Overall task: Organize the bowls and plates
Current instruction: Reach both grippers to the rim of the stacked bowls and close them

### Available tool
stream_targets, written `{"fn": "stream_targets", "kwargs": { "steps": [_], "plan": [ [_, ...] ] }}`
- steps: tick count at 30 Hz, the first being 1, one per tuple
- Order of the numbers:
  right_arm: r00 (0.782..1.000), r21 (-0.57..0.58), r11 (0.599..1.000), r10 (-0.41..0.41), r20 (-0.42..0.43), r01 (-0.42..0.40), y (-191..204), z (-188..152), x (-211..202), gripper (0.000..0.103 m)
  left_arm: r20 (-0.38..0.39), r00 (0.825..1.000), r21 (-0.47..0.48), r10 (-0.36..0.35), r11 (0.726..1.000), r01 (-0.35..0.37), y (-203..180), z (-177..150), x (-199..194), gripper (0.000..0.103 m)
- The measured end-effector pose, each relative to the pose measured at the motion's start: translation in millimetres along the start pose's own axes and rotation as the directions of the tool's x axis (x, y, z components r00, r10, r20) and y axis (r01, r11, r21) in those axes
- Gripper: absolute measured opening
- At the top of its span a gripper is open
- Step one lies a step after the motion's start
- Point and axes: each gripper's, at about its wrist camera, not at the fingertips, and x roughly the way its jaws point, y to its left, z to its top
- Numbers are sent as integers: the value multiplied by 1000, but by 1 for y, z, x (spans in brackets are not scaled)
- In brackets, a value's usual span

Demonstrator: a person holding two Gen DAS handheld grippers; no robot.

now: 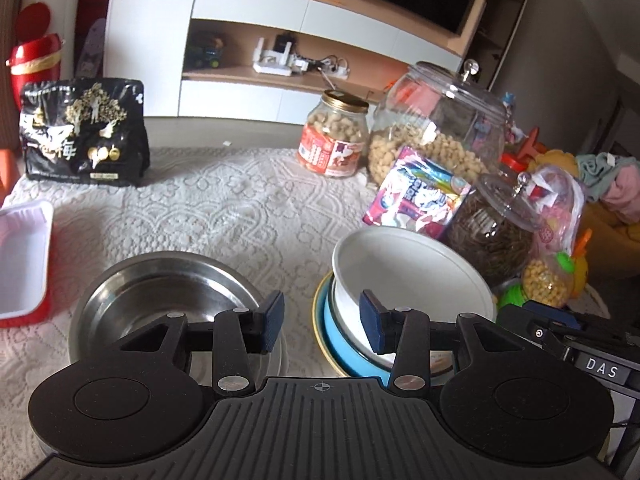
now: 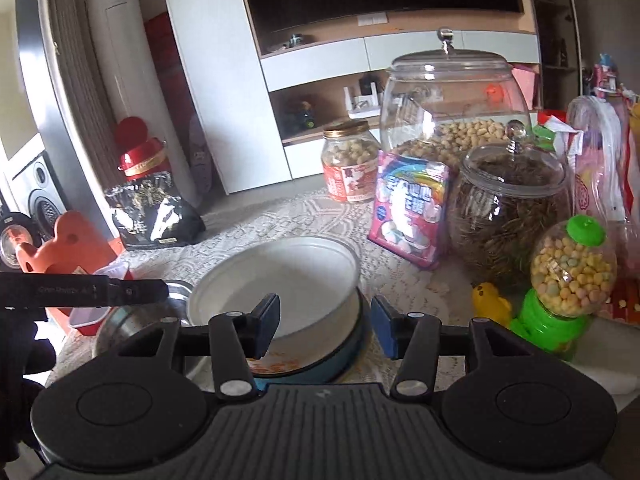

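Note:
A white bowl sits tilted inside a blue dish with a yellow rim on the lace cloth. An empty steel bowl stands just left of the stack. My left gripper hangs open above the gap between the steel bowl and the stack, holding nothing. In the right wrist view my right gripper hovers open over the right rim of the white bowl and the blue dish; its pads do not press on either. The steel bowl shows at lower left.
Glass jars, a pink snack bag, a nut jar and a green candy dispenser crowd the right side. A black bag stands at the back left, a red-rimmed white tray at the left edge.

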Motion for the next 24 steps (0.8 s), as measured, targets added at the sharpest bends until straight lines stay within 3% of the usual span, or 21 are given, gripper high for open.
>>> {"fn": "stream_targets", "kwargs": {
  "steps": [7,14,18,24],
  "plan": [
    [998,54,997,-54,-9,55,-14,-2,21,50,-35,999,12,17,1000,-16,1,0,15,45],
    [999,108,993,-39,-24,41,-18,7,47,50,-41,997,-16,-68,998,67,-1,16,21,45],
    [998,95,995,-23,-57,29,-20,10,69,50,-126,992,62,-5,998,13,-16,25,48,45],
    [986,92,996,2,-164,14,-34,8,105,50,-278,956,138,93,989,-56,-17,27,93,47]
  ]
}}
